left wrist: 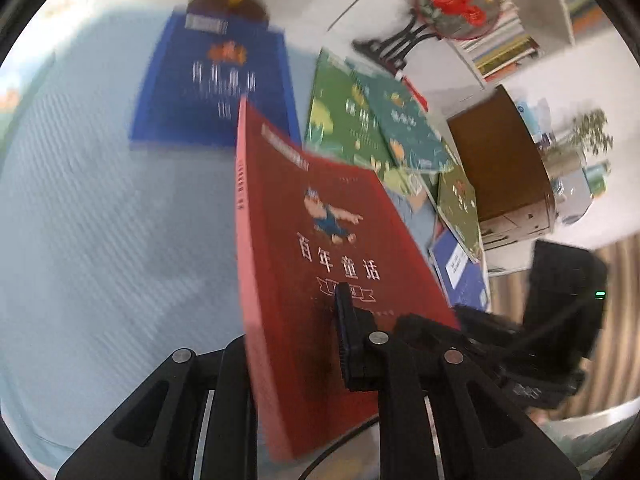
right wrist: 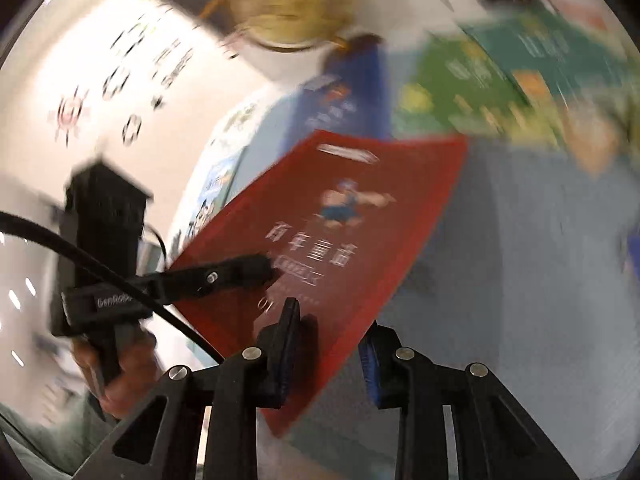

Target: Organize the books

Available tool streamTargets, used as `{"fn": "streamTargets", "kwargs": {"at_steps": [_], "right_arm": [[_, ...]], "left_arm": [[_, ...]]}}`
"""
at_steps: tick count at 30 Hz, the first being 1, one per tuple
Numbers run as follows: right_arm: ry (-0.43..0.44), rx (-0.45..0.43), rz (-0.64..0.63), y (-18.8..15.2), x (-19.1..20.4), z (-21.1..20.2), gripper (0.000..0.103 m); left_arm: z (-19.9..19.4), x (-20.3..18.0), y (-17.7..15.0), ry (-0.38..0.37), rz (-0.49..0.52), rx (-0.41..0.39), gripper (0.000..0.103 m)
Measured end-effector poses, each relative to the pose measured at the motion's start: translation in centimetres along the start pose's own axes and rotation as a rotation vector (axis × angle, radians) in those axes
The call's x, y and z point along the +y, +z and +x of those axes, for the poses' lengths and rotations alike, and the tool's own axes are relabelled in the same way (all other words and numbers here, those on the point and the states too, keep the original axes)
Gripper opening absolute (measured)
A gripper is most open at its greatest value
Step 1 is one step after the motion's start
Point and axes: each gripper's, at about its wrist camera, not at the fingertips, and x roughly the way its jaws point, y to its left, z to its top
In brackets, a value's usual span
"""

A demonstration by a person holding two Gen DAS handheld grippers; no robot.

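A red book [left wrist: 320,264] with a cartoon figure and white characters is held tilted above a light blue table mat. My left gripper [left wrist: 298,344] is shut on its lower edge, one finger on the cover. In the right wrist view the red book [right wrist: 340,220] sits between the jaws of my right gripper [right wrist: 330,344], which stand apart around its corner; the left gripper [right wrist: 240,272] clamps it from the left. A blue book [left wrist: 212,88] lies flat beyond. Several green books [left wrist: 372,120] lie overlapped to the right.
A globe base [left wrist: 228,4] stands behind the blue book. A round red ornament on a black stand [left wrist: 452,0], a white bookshelf [left wrist: 516,32], a brown box [left wrist: 500,160] and a small plant [left wrist: 588,136] are at the right. The light blue mat [left wrist: 100,220] spreads left.
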Motion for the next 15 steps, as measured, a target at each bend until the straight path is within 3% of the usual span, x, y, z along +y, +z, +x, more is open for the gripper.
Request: {"fn": "streamTargets", "kwargs": {"at_steps": [7, 15], "right_arm": [[-0.004, -0.067, -0.141, 4.6, 6.7, 0.7, 0.029], [0.027, -0.036, -0.204, 11.5, 11.0, 9.0, 0.029]], "left_arm": [[-6.1, 3.2, 4.1, 0.006, 0.019, -0.131, 0.016], [-7.7, 11.2, 9.8, 0.074, -0.061, -0.213, 0.017]]}}
